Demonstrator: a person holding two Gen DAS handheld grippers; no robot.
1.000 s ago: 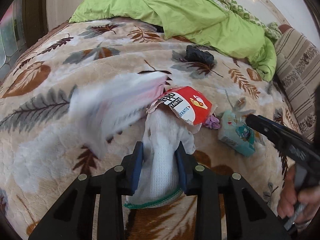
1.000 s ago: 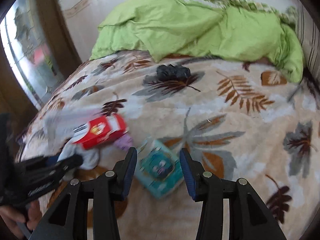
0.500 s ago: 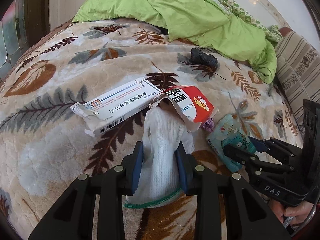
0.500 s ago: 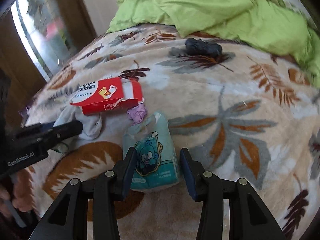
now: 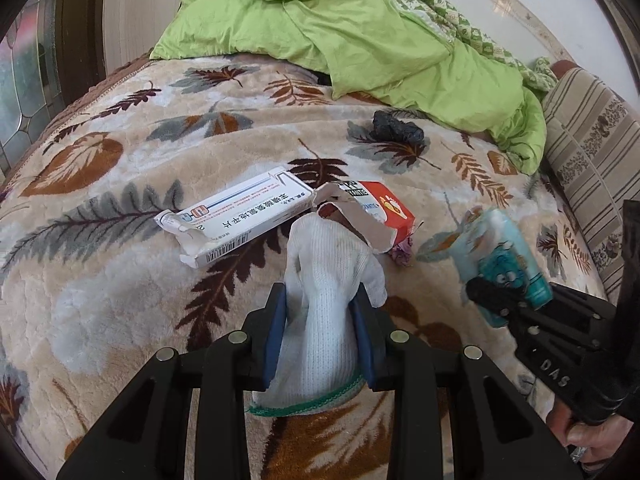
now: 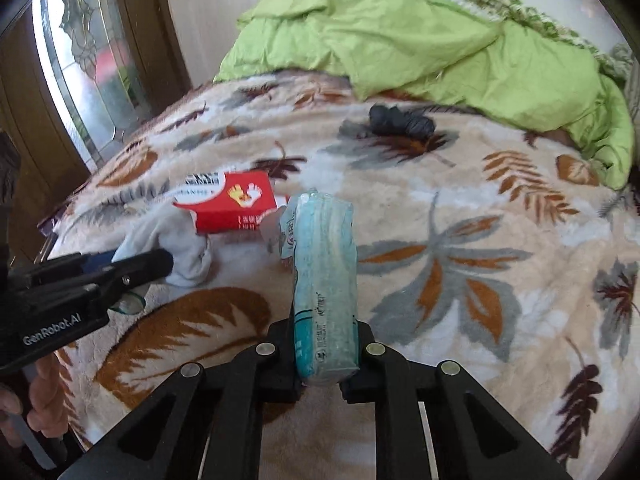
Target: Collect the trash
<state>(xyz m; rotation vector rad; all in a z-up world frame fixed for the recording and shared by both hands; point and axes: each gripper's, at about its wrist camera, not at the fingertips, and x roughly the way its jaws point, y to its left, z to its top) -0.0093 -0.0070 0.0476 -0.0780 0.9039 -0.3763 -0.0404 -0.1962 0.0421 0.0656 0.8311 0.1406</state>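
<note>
Red box [image 5: 387, 207], white carton [image 5: 236, 216], black wad [image 5: 396, 127] on leaf blanket [image 5: 120, 264].

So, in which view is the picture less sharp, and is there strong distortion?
Left wrist view: mostly sharp, print on the white box readable; only the teal tissue pack is smeared. Right wrist view: softer overall, the pack and red box blurred. Both: fisheye bending, dark corners, even daylight.

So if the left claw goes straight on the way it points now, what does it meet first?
Probably the torn red box, just past the white glove that the left claw holds. Depth is uncertain in this view.
</note>
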